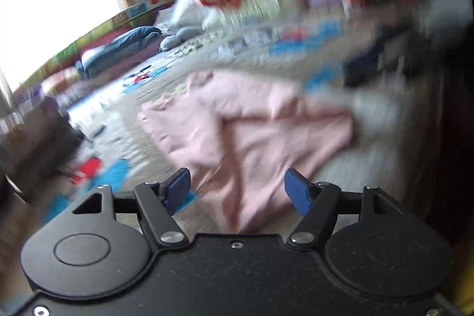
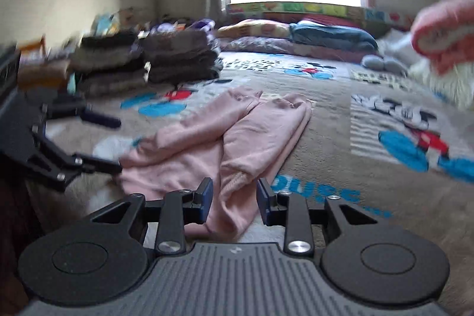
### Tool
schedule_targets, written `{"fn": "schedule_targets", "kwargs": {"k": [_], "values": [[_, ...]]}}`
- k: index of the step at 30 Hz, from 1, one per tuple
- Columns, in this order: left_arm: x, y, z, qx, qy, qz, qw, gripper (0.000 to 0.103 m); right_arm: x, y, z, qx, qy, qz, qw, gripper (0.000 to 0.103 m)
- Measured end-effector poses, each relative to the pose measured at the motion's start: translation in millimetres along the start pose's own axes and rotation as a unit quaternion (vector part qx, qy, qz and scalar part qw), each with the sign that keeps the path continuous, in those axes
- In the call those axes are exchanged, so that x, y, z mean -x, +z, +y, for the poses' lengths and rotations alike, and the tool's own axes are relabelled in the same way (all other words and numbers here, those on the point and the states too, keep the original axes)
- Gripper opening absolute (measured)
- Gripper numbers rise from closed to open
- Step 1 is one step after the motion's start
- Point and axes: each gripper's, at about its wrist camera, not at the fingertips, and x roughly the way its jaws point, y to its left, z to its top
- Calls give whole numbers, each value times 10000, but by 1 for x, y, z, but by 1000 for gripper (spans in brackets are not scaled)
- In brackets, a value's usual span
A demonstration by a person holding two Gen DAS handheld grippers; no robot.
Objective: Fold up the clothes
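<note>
On cartoon blanket (image 2: 340, 120): pink trousers (image 2: 237, 135) flat, legs together; both grippers' jaws open, empty.

The garment (image 2: 225, 135) ahead of the right gripper (image 2: 234, 199) was plain pale pink. Under it, the blanket (image 2: 326, 114) was beige-grey, printed with cartoon mice in black, white, red and bright blue, and blue lettering just right of the tongs. Both grippers were black with blue pads (image 1: 177, 188); the left gripper (image 2: 115, 144) showed black at the far left. Beyond, left of the tongs, stood brown and dark grey folded stacks (image 2: 177, 55). Far ahead lay a blue-grey pillow (image 2: 331, 37) before a multicoloured patchwork border (image 2: 296, 8).
</note>
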Motion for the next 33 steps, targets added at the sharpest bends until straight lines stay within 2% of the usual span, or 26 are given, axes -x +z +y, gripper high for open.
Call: {"fn": "schedule_targets", "kwargs": {"k": [4,7,9,12,14,16,17,18,19,20,22,23,25,33], "values": [[-5,-20,-19,-1072,264,470,9928,70,-10,-14,25,996,-166,453,9939,39],[-7,-23,-23,-1282,418,487,9897,69,-19,-24,43,1592,-374,682,9842,40],[-12,-25,-29,-1477,549,494,9863,65,-25,-27,48,1923,-621,694,9769,45],[-20,-27,-37,-1661,880,399,9814,64,-34,-39,59,2764,-860,482,9560,45],[-25,-28,-40,-1752,1112,337,9777,58,-36,-45,64,3110,-929,332,9453,45],[-28,-28,-41,-1589,1157,400,9797,42,-38,-42,60,2964,-875,314,9505,42],[-28,-28,-41,-1484,1170,419,9811,39,-38,-39,57,2807,-807,337,9558,39],[-27,-28,-43,-1476,1200,427,9808,34,-39,-37,56,2741,-727,374,9582,29],[-27,-28,-44,-1443,1222,435,9810,32,-39,-38,58,2780,-685,389,9573,25],[-29,-27,-44,-1350,1228,445,9822,30,-40,-38,59,2818,-660,383,9564,23],[-29,-25,-40,-1130,1185,454,9855,23,-39,-38,56,2646,-560,381,9620,19],[-27,-24,-40,-1135,1163,451,9857,21,-37,-36,55,2595,-540,362,9636,19],[-24,-22,-40,-1145,1118,444,9861,12,-32,-33,56,2608,-524,301,9635,17],[25,-7,-37,-1028,829,239,9910,9,21,-14,63,2302,-449,-44,9721,15]]}}
